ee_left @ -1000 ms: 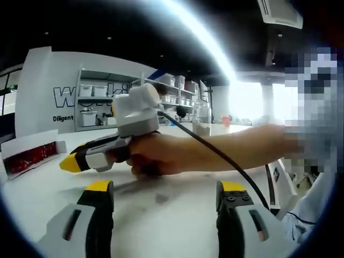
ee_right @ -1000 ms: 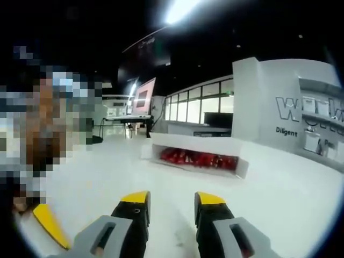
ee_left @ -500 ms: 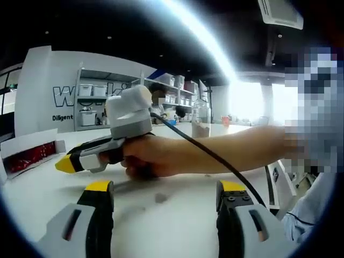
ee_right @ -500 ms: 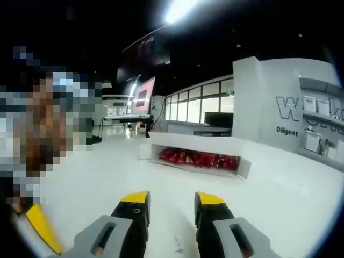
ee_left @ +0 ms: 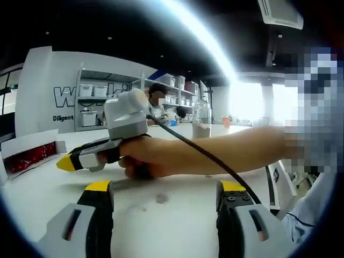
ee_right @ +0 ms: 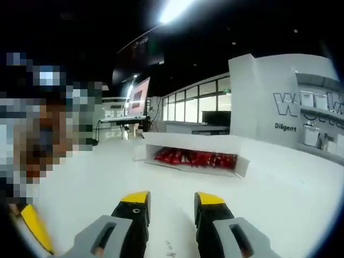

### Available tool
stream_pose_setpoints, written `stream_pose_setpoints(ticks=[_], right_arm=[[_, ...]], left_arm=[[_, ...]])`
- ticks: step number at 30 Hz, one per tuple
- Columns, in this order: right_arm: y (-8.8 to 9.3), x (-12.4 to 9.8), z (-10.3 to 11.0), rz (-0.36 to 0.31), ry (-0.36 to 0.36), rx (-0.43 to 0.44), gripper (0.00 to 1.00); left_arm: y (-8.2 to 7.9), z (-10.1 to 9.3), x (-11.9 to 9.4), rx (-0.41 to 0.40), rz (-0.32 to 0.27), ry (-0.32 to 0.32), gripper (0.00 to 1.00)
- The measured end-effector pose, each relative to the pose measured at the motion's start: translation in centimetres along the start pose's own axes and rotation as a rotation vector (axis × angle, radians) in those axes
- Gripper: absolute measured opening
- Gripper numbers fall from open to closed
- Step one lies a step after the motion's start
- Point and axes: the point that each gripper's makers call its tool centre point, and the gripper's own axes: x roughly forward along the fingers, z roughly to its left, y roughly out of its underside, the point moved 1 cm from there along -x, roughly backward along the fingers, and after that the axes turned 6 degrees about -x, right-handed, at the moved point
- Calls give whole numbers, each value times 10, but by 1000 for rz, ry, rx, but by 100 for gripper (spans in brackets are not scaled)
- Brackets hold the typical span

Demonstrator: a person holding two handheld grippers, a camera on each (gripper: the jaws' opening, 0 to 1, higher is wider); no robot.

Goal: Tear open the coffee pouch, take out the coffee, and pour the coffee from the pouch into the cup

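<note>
A white open box [ee_right: 193, 159] of red coffee pouches lies on the white table [ee_right: 279, 193], straight ahead of my right gripper [ee_right: 172, 200]. Its yellow-tipped jaws stand open a little apart, with nothing between them. In the left gripper view the same box [ee_left: 29, 156] sits at the far left. A hand holds my right gripper [ee_left: 69, 162] low over the table, pointing at that box. My left gripper [ee_left: 165, 188] is open wide and empty. A clear glass container [ee_left: 201, 121] with something brown in its bottom stands far back on the table.
Shelves with white bins [ee_left: 94, 102] and a lettered wall stand behind the table, and a person [ee_left: 157, 102] is at the back. A yellow fingertip [ee_right: 33, 227] of my left gripper shows at the lower left. A black cable [ee_left: 215, 156] runs along the forearm.
The hand with my right gripper has edged towards the pouch box, which now sits a little nearer and further left in the right gripper view. My left gripper has stayed put.
</note>
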Motion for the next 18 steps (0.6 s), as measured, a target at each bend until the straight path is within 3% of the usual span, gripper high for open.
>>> stream_pose_setpoints(ticks=[18], right_arm=[[0, 9, -3, -2, 8, -32, 33]], left_arm=[[-2, 15, 1, -21, -2, -26, 79]])
